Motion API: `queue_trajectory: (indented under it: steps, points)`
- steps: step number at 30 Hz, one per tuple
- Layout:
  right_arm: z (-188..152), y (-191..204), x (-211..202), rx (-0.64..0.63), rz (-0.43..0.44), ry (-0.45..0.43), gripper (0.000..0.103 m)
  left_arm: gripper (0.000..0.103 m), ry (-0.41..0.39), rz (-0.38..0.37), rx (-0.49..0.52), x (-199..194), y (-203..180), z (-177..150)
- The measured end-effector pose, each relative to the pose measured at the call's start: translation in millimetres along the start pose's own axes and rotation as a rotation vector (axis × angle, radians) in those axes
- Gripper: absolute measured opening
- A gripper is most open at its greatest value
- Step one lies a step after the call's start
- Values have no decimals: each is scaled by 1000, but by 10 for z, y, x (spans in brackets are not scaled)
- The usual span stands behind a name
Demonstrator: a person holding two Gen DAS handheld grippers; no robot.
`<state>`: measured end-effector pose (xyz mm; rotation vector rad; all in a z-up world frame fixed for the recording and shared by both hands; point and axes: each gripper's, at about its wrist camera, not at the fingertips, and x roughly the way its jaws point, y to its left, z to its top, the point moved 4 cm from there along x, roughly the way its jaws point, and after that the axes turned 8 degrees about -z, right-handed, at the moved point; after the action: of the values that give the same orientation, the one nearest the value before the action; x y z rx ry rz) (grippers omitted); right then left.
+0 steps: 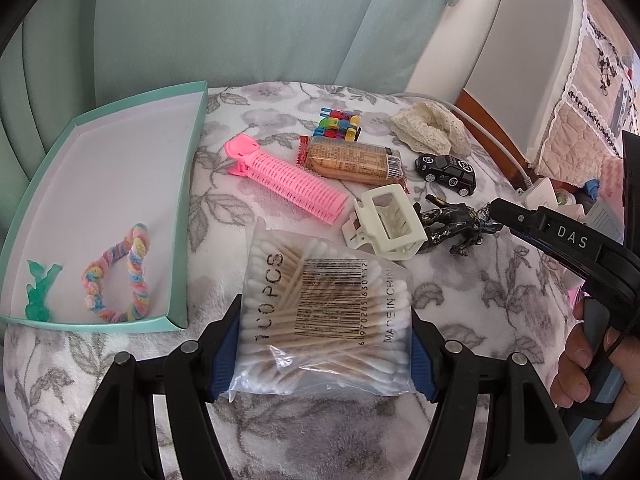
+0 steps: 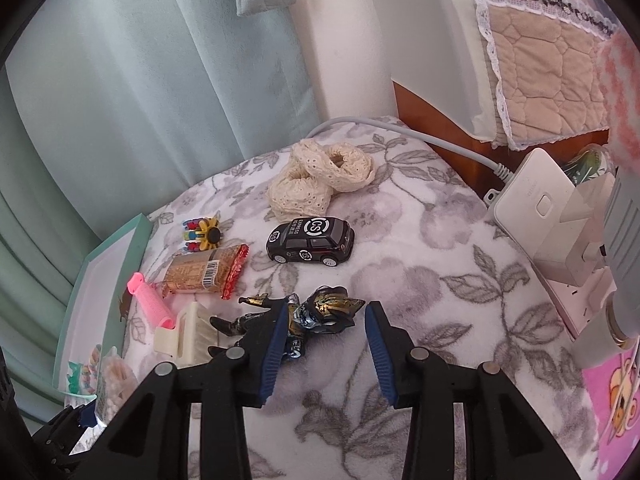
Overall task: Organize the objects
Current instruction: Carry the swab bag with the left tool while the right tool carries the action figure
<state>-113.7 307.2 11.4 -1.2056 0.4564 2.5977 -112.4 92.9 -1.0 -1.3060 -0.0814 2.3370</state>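
My left gripper point(image 1: 324, 360) is shut on a clear bag of cotton swabs point(image 1: 328, 304), its blue pads pressing both sides of the bag just above the floral blanket. Left of it lies a teal tray point(image 1: 188, 200) holding a pastel braided hair tie point(image 1: 120, 276) and a green clip point(image 1: 38, 292). My right gripper point(image 2: 326, 344) stands open at a black and gold toy figure point(image 2: 320, 312). The figure's head lies between the fingertips and the left finger crosses its body. In the left wrist view the right gripper point(image 1: 560, 240) reaches in from the right toward the figure point(image 1: 460, 224).
On the blanket lie a pink hair roller point(image 1: 288, 180), a snack packet point(image 1: 352, 164), a white claw clip point(image 1: 384, 228), a black toy car point(image 2: 310, 240), a cream lace scrunchie point(image 2: 320, 176) and a small coloured toy point(image 1: 338, 124). A white power strip point(image 2: 548, 208) with cable sits at the right edge.
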Motion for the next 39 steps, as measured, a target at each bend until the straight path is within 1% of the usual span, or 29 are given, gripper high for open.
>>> queue_trajectory:
  steps: [5,8,13,18,25,28,30,33,39]
  points:
    - [27,-13,123,22,4,23,43,71,9,-1,0,35,-2,0]
    - [26,-30,190,50,29,40,44,71,16,-1,-2,58,5,-6]
    - [54,-46,247,76,50,40,45,71,28,-1,-8,93,17,-17]
    - [78,-97,306,133,84,65,45,71,35,-2,-7,103,1,-28]
    - [102,-105,322,146,88,73,45,71,36,-7,-3,81,-14,-27]
    - [103,-99,314,147,87,72,42,71,29,-8,4,42,-27,-29]
    - [99,-84,288,154,101,68,36,71,21,-8,8,7,-29,-24]
    - [94,-55,238,156,102,54,34,71,11,-6,8,-31,-22,-15]
    - [105,-24,82,160,102,17,33,71,-8,-6,7,-110,-10,-15]
